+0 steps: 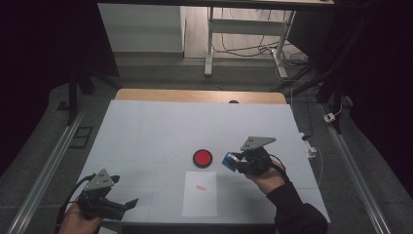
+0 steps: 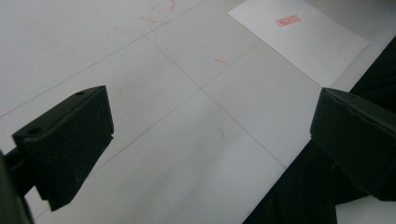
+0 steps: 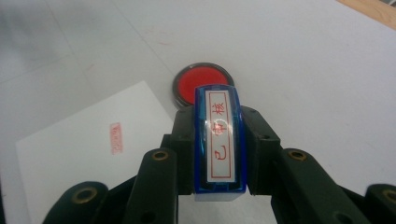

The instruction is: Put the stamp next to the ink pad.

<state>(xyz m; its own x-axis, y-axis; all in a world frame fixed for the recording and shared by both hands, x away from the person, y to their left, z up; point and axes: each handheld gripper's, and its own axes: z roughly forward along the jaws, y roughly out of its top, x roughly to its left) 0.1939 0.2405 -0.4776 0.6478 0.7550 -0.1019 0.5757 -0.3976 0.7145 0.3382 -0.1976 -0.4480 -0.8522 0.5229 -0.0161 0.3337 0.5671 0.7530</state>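
Right gripper view: right hand-held gripper (image 3: 219,154) clamps blue rectangular plastic stamp (image 3: 218,140) by its long sides; we judge it light, rigid, slick. Round red ink pad (image 3: 201,83) at 12 o'clock. Left hand-held gripper (image 2: 210,135) wide, empty.

Ink pad (image 1: 202,158) on table (image 1: 146,126), paper sheet (image 1: 200,193) just before it, stamp (image 1: 229,161) right of pad

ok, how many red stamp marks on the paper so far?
1. A single red stamp mark sits on the upper part of the white paper sheet, just in front of the red ink pad. The rest of the sheet is blank; no part of it is covered.
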